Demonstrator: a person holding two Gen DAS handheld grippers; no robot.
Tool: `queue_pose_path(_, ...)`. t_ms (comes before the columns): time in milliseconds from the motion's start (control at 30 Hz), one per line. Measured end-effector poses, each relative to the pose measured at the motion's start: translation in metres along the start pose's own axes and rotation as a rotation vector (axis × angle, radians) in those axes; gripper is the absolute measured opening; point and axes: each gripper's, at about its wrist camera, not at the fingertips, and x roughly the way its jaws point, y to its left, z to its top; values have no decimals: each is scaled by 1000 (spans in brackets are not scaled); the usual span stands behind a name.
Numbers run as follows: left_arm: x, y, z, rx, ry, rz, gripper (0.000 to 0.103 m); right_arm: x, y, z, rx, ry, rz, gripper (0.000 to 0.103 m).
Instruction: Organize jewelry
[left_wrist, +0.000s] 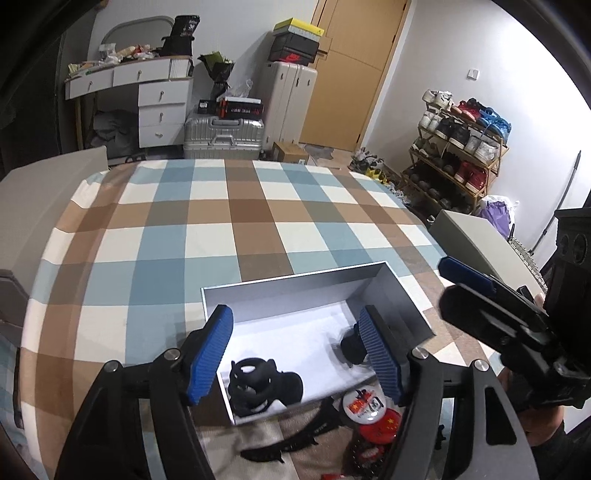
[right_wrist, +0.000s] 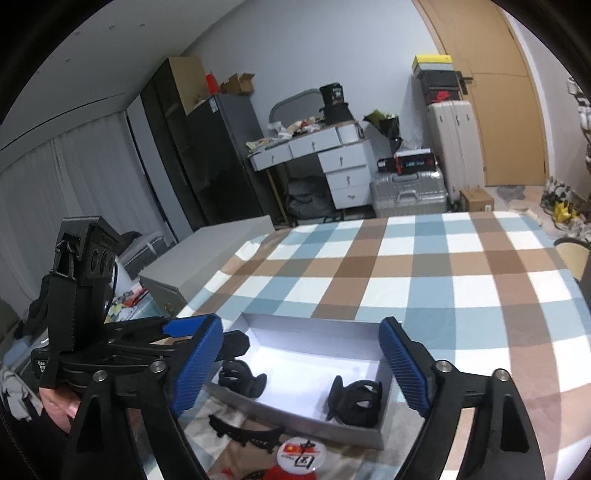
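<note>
Grey card forms the open box (left_wrist: 402, 295) on the checked cloth (left_wrist: 221, 214); we find two black hair claws already inside it, one (left_wrist: 264, 386) at the box's near left corner, the other (right_wrist: 354, 400) at its near right.

Outside the box, just short of its near wall, lie a black comb-style clip (right_wrist: 245, 434), a white round badge (right_wrist: 301, 456) and a red badge (left_wrist: 380, 428) partly beneath it. We take these to be the pieces left to place.

Left gripper (left_wrist: 295, 354) hangs over the box with its jaws apart and nothing between them. Right gripper (right_wrist: 301, 369) is likewise spread wide and empty.

In the right wrist view the comb clip lies at seven o'clock from the gripper's centre, its long axis running roughly nine to three with a slight downward tilt to the right. The white badge sits at six o'clock, directly below the right gripper's gap. We judge the right gripper nearer the badge, the left nearer the clip. Either pick calls for drawing back toward the holder first.
</note>
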Motion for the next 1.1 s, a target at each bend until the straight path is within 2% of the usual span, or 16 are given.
queue_pose_path(167, -16, -6, -5, 5, -33, 24, 72, -23, 7, -1, 3, -29, 0, 97)
queue_pose_path(233, -22, -7, -7, -3, -53, 42, 80, -30, 11, -2, 0, -38, -2, 100)
queue_pose_path(367, -35, -9, -11, -25, -92, 55, 81, -46, 21, -7, -22, -59, -10, 103)
queue_pose_path(433, -40, -11, -14, -23, -107, 70, 81, -55, 26, -9, -35, -72, -17, 103)
queue_pose_path(533, -50, -16, -18, -7, -135, 139, 83, -66, 32, -13, -49, -83, -29, 103)
queue_pose_path(700, -65, -23, -28, 0, -177, 152, 91, -80, 39, -22, -54, -94, -49, 103)
queue_pose_path(833, -75, -26, -36, -2, -216, 159, 102, -93, 46, -31, -78, -116, -62, 103)
queue_pose_path(933, -81, -30, -44, 2, -248, 169, 102, -100, 49, -37, -88, -124, -69, 103)
queue_pose_path(1100, -78, -31, -55, 12, -222, 167, 102, -106, 50, -50, -90, -112, -95, 103)
